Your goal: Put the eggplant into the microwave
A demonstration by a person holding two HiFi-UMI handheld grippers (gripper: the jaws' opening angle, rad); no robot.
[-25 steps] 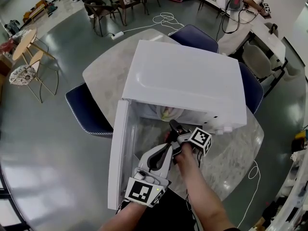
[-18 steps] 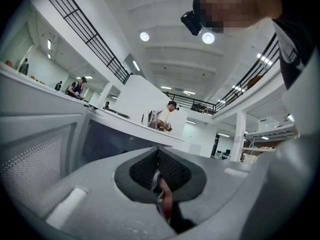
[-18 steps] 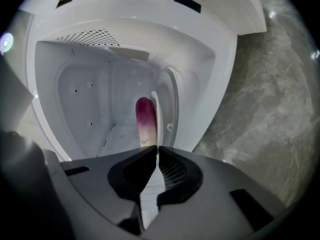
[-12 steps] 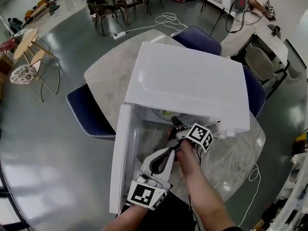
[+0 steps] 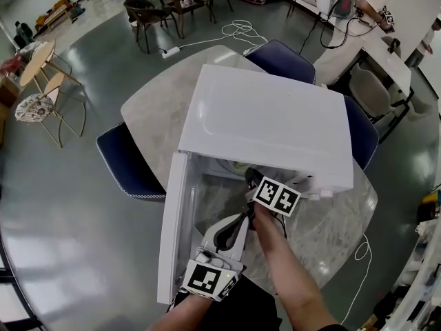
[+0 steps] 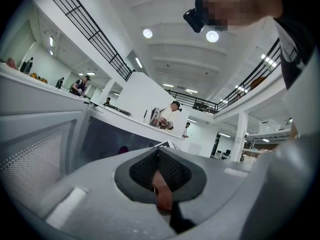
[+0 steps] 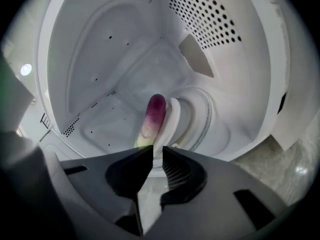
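In the head view, you are reaching your right hand-held gripper (image 5: pixel 251 177) into the open white microwave (image 5: pixel 265 123) on the desk (image 5: pixel 148 109). Your left hand-held gripper (image 5: pixel 245 216) is hovering just in front.

In the left gripper view, its jaws are pressing together on nothing.

Only the right gripper view is showing the eggplant (image 7: pixel 154 115). It is purple on top and yellow-green below, lying inside beside the round white plate (image 7: pixel 195 115). Those jaws are sitting a little apart, gripping nothing.

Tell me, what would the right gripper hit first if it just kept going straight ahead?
Most likely the eggplant and the white plate beside it, just ahead of the right gripper inside the microwave; exact depth is hard to judge.
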